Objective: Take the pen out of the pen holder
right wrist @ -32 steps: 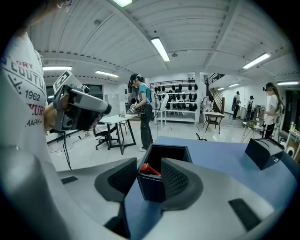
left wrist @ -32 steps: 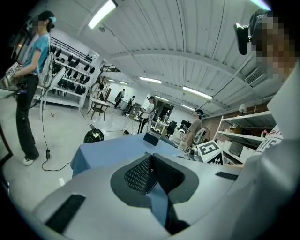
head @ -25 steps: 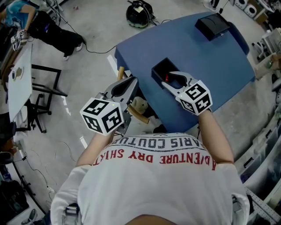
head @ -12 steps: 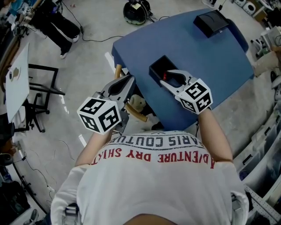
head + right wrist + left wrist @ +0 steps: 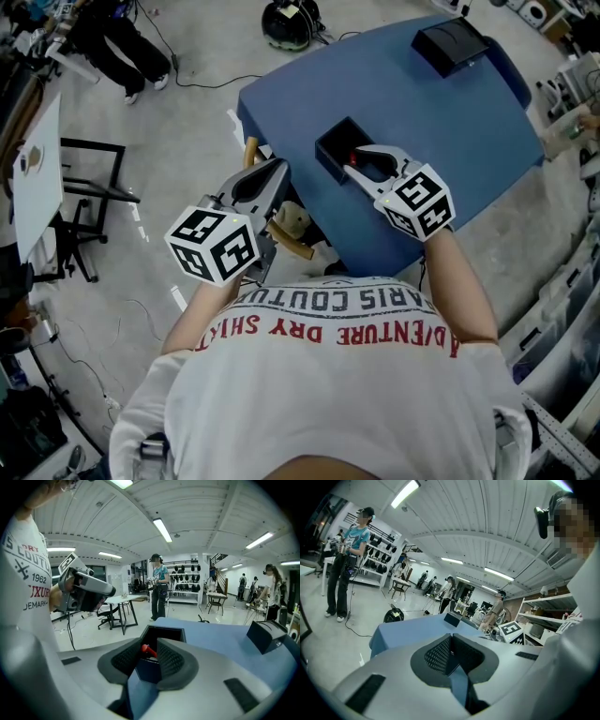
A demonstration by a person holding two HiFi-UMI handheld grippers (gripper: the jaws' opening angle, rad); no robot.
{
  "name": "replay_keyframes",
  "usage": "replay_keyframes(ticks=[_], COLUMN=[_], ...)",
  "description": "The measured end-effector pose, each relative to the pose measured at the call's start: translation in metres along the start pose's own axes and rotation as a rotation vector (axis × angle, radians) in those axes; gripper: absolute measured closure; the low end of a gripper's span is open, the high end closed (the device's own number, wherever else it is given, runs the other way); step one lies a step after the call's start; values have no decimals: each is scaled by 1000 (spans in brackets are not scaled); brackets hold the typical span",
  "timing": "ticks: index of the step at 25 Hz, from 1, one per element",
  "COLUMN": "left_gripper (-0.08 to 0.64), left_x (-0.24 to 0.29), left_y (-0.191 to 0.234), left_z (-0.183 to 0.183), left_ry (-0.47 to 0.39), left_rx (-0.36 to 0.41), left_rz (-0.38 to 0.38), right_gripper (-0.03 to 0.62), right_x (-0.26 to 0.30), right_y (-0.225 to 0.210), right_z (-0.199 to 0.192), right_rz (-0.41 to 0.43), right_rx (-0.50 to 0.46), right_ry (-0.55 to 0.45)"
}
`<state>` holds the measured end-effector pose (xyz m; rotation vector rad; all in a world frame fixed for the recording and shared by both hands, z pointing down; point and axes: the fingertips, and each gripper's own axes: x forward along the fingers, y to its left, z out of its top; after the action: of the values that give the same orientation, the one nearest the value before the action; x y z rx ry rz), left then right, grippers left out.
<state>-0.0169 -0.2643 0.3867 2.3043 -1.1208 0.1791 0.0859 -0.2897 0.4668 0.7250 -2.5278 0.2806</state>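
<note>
A black square pen holder [image 5: 336,141] stands near the left edge of the blue table [image 5: 450,122]. A red-topped pen [image 5: 353,157] sticks up out of it. My right gripper [image 5: 355,163] reaches over the holder's near rim. In the right gripper view the pen's red top [image 5: 147,649] lies in the narrow gap between the pads of my right gripper [image 5: 149,657], above the holder [image 5: 164,635]. The jaws are closing on it, and I see no firm pinch. My left gripper [image 5: 276,171] hangs off the table's left side, shut and empty [image 5: 450,641].
A black box [image 5: 453,45] sits at the table's far end [image 5: 265,637]. A wooden stool with a pale object [image 5: 295,225] stands under my left gripper. A black helmet-like thing [image 5: 289,23] lies on the floor. A white table [image 5: 37,159] stands far left, with people in the background.
My right gripper's jaws have narrowed around the red pen top. Both hands have kept their places.
</note>
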Motion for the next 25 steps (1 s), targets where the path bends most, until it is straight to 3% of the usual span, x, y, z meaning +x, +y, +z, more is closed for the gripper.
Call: replay_keyframes(ticks=[9, 25], left_gripper=[522, 522], left_x=[4, -5], left_y=[3, 0], left_z=[2, 2], left_ry=[-1, -1], left_rx=[-6, 9], left_rz=[10, 3], right_gripper=[506, 523], right_x=[1, -7], right_y=[-17, -23], right_z=[1, 16], right_rz=[-62, -121], right_rx=[-39, -15], right_ry=[32, -23])
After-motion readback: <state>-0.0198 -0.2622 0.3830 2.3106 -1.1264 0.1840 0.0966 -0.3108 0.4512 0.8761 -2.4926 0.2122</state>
